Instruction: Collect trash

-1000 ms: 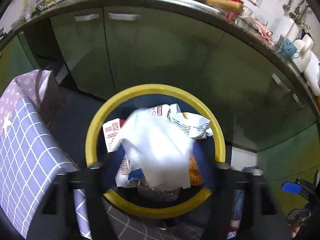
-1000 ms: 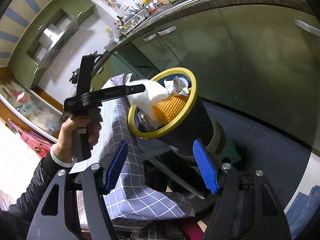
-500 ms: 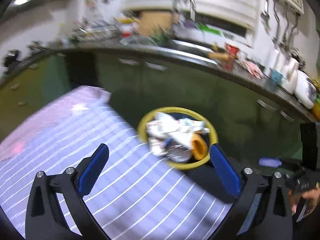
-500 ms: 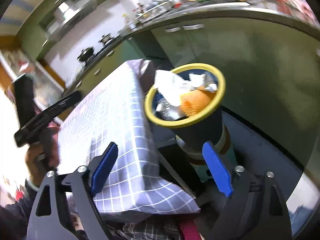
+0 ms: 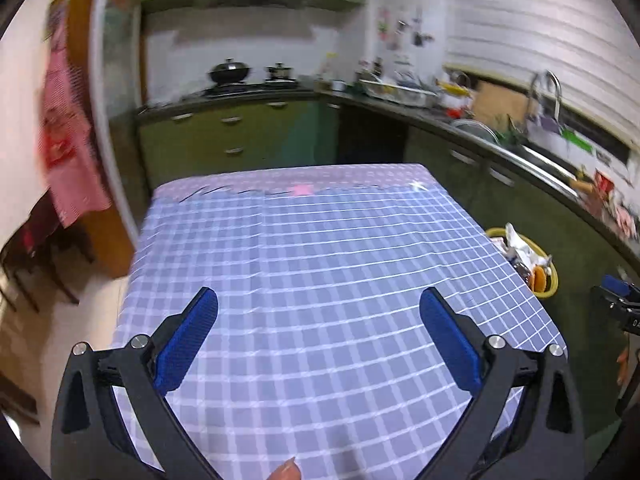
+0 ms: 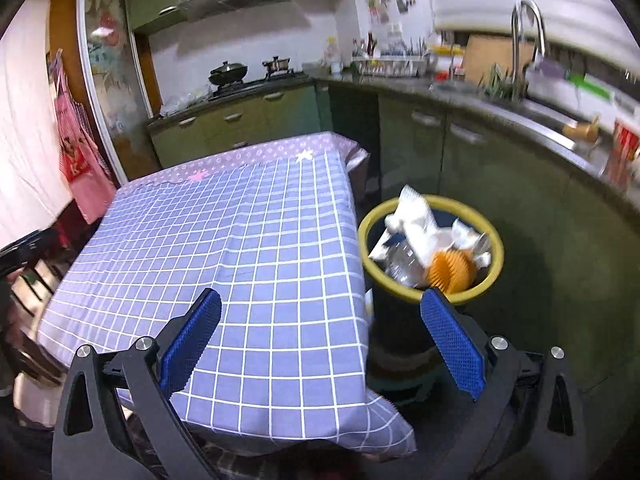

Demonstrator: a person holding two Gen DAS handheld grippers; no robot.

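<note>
Trash: we saw crumpled white wrappers filling the yellow-rimmed dark bin, beside the checked-cloth table.
Left gripper: released, empty.
Right gripper: released, empty.

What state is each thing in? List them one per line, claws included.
left claw: open, holding nothing, over the tablecloth.
right claw: open, holding nothing.
trash bin: upright beside the table, filled to its yellow rim.
white wrapper: crumpled, sticking up above the rim.
orange ridged piece: lying in the bin, on top.
checked tablecloth: spread flat, bare of trash.
</note>
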